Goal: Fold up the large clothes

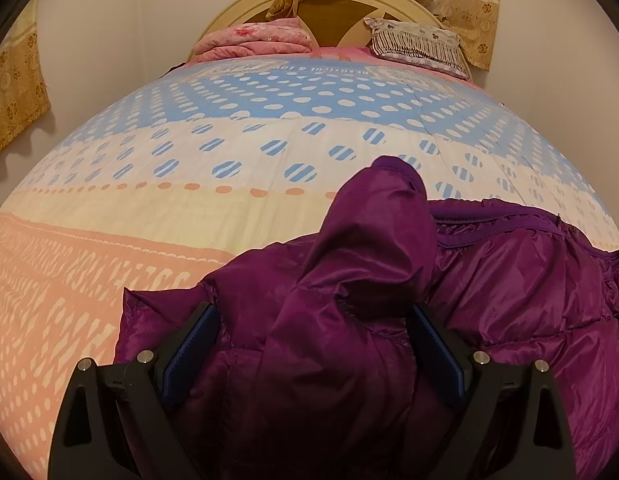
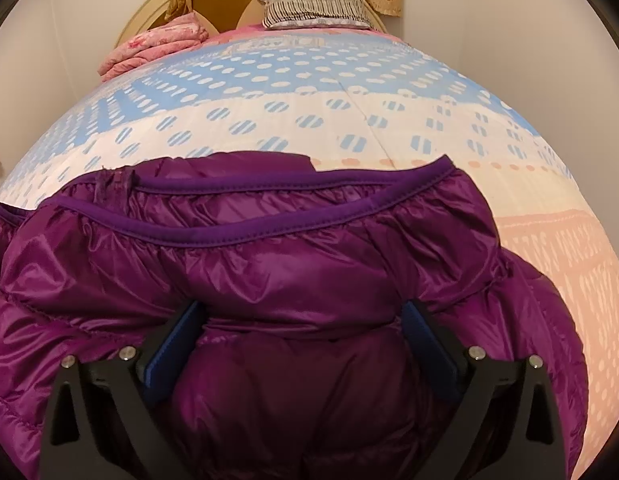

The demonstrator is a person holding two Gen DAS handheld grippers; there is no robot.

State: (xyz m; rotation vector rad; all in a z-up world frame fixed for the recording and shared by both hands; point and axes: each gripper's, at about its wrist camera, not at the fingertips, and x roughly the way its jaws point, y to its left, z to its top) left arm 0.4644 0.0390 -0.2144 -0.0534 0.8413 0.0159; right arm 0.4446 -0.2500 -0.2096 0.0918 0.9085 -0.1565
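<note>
My left gripper (image 1: 313,344) has its jaws spread wide, the blue pads (image 1: 195,344) standing clear on either side of a raised purple fold that runs up between them toward twelve o'clock. The cloth bulges into the gap, but I see no pad pressing it. My right gripper (image 2: 305,340) is just as wide apart, straddling a puffy mound of the same garment, nothing pinched.

Both tools tilt steeply downward over the bed, fingers aimed toward the headboard (image 1: 333,12) at twelve o'clock.

The purple puffer jacket (image 2: 269,264) lies at the near end of the patterned bedspread (image 1: 189,152), rumpled and shiny. In the left view its hood or sleeve end humps up from the centre toward one o'clock, with the body spreading out to three o'clock. In the right view a darker purple bound edge (image 2: 269,236) curves across from nine to two o'clock. Far off at twelve lie a folded pink blanket (image 1: 253,40) and a striped pillow (image 2: 317,8).
</note>
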